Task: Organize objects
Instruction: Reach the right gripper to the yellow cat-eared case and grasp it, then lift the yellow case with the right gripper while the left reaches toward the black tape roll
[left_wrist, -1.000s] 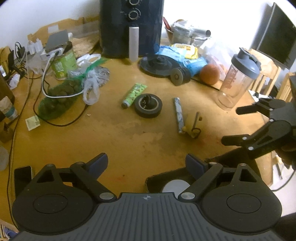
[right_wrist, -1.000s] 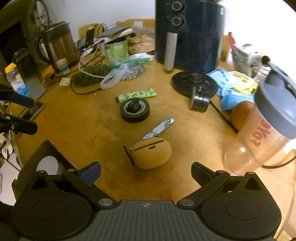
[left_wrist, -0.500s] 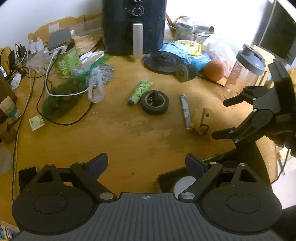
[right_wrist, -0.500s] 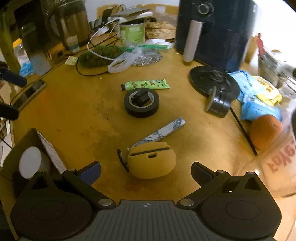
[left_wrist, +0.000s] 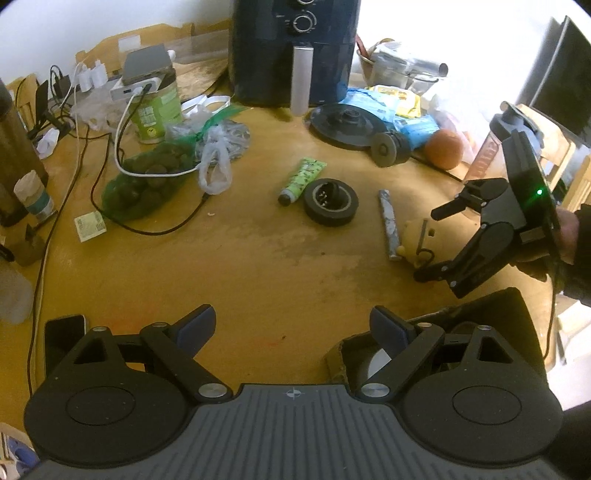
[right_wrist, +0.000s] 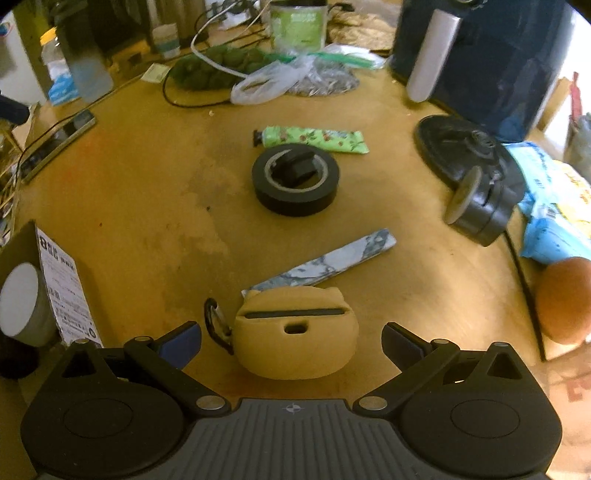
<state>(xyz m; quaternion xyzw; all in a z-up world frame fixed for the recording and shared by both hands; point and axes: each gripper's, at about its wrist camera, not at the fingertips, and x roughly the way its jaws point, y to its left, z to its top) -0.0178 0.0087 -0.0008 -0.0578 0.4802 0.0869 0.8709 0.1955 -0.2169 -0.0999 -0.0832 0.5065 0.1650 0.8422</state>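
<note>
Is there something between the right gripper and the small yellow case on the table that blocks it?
Nothing visible blocks it. The right gripper is open, and the yellow case lies between its fingers with a gap on each side. The marbled strip lies just behind the case, beyond the fingers.

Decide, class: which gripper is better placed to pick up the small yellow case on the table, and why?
Right. The right gripper is open with the yellow case between its fingers. The left gripper is open over bare table, well short of the case.
</note>
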